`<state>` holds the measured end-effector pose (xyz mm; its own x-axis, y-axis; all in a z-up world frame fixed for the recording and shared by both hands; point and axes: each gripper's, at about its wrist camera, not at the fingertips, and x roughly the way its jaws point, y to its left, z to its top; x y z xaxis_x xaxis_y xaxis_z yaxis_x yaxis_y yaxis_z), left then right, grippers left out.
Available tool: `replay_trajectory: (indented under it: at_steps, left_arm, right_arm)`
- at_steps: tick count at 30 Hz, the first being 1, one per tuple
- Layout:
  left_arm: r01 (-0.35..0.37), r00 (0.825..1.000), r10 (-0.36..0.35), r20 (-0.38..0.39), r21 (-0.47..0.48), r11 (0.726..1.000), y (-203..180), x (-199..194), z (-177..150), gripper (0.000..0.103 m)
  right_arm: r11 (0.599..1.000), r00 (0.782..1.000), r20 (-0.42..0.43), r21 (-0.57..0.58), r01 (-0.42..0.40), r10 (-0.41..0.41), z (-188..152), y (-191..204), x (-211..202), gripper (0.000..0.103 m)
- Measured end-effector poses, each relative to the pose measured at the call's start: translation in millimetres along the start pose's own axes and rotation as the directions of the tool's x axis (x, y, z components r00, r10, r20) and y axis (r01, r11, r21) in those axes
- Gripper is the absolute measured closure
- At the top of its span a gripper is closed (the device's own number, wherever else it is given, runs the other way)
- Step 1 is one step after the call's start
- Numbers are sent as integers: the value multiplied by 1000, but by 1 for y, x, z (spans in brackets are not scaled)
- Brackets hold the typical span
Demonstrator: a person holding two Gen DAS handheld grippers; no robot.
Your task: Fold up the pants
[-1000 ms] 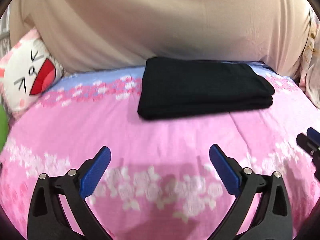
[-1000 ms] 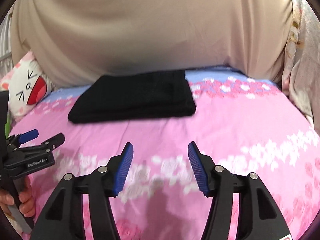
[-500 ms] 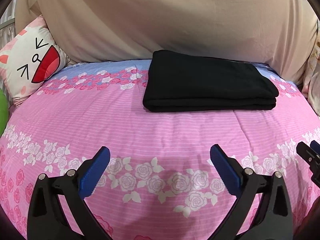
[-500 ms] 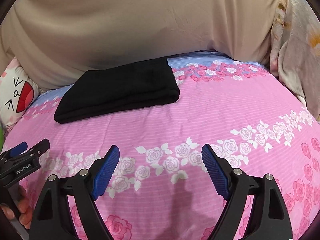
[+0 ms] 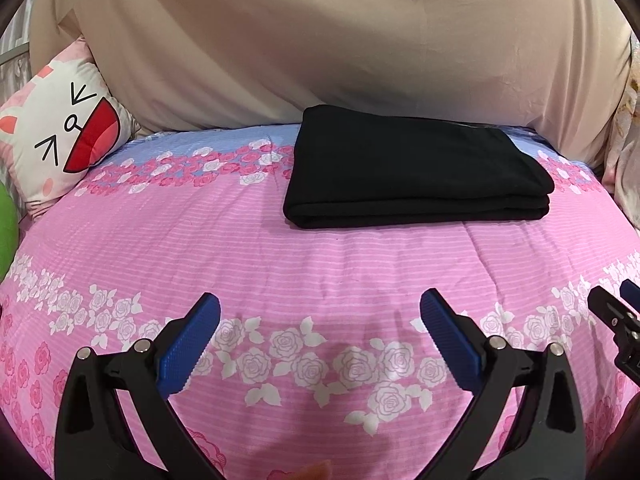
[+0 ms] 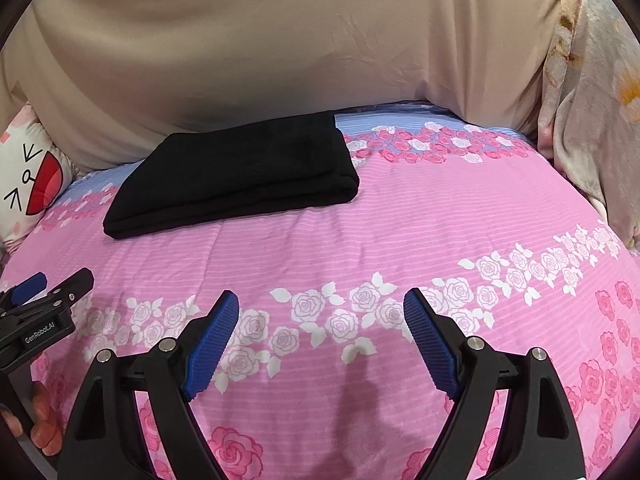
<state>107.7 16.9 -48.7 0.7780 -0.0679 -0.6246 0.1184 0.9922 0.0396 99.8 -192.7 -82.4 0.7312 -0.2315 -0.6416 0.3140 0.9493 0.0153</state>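
Observation:
The black pants lie folded into a neat flat rectangle at the far side of the pink rose-print bedspread, against a beige cover. In the right wrist view the same pants sit at the upper left. My left gripper hovers open above the bedspread, well short of the pants, nothing between its blue pads. My right gripper also stands open and empty over the white rose band. Each gripper shows at the other view's edge: the right gripper and the left gripper.
A cartoon-face cushion leans at the far left, a green object beside it. A large beige cover rises behind the pants. A floral blanket is heaped at the far right. A hand grips the left tool.
The right gripper's jaws have spread wider. Both views have sharpened and tipped slightly, with the pants a little farther off. The pants have not moved on the bed.

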Motion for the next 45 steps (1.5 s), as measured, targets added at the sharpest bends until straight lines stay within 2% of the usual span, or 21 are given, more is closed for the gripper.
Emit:
replay_trajectory:
  at_steps: [45]
  left_arm:
    - [-19, 1000, 19, 25, 28, 999, -4, -7, 0, 5]
  right_arm:
    - [1000, 1000, -1, 0, 7, -7, -1, 2, -1, 20]
